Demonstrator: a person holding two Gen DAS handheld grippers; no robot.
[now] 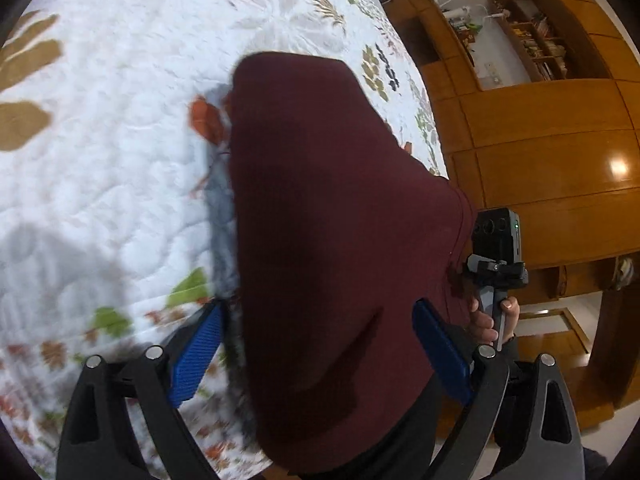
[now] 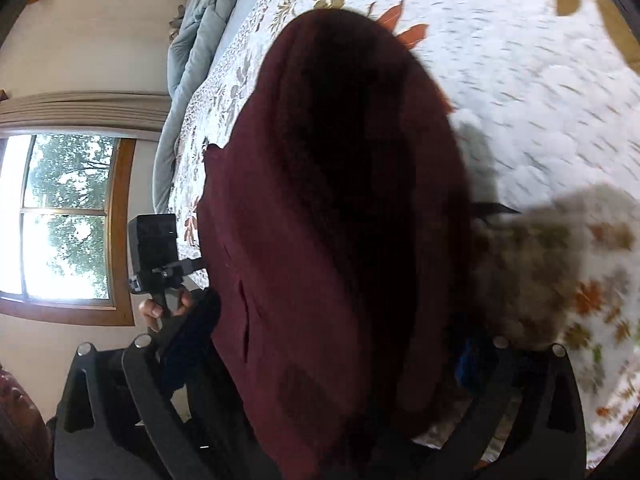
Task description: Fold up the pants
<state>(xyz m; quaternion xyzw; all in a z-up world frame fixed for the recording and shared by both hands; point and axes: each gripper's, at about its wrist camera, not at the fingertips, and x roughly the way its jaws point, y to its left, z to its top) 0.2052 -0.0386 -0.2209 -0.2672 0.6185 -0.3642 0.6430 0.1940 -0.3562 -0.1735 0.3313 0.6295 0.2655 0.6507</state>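
Maroon pants draped across both grippers above floral quilt; left gripper fingers spread wide, right gripper grip state unclear

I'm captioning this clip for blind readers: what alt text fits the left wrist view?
Maroon pants hang in front of the left gripper, whose blue pads stand apart on either side of the cloth. Below lies a white floral quilt; a wooden cabinet stands at right.
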